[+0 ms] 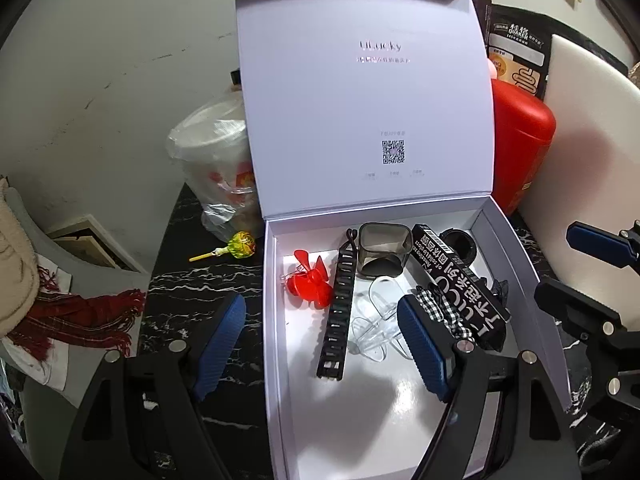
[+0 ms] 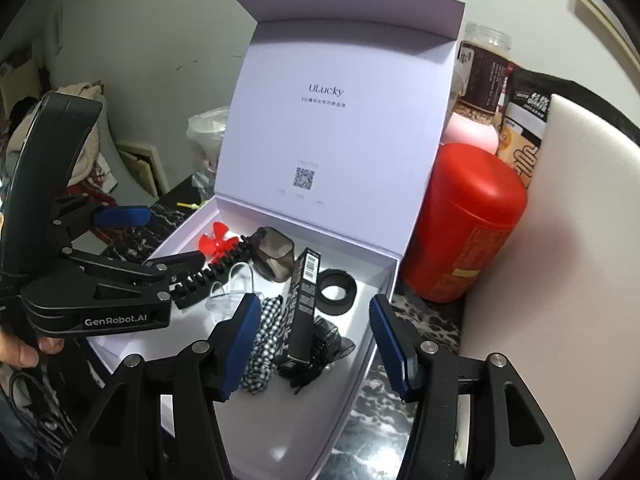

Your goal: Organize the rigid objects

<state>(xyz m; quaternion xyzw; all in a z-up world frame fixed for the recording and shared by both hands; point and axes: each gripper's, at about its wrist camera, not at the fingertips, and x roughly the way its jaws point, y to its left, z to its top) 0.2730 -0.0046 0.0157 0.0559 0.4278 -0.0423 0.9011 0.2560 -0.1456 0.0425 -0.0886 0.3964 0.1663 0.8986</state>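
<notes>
An open white box (image 1: 270,304) (image 2: 280,420) lies on the dark marble table with its lid upright. Inside it are a red fan propeller (image 1: 310,280) (image 2: 214,242), a black toothed clip (image 1: 340,312), a smoky grey case (image 1: 382,250) (image 2: 274,254), clear plastic pieces (image 1: 376,320), a long black carton (image 1: 460,280) (image 2: 304,304), a black ring (image 2: 336,290) and a checkered scrunchie (image 2: 264,344). My left gripper (image 1: 324,346) (image 2: 156,240) hangs open over the box's left side, holding nothing. My right gripper (image 2: 316,344) (image 1: 584,276) is open above the carton and scrunchie, its pads clear of both.
A lollipop (image 1: 242,245) and a bagged cup (image 1: 216,160) sit left of the box. A red canister (image 1: 520,140) (image 2: 464,220), jars and a white cushion (image 2: 560,240) crowd the right. A red scarf (image 1: 80,320) lies at the far left. A hand (image 2: 20,352) holds the left gripper.
</notes>
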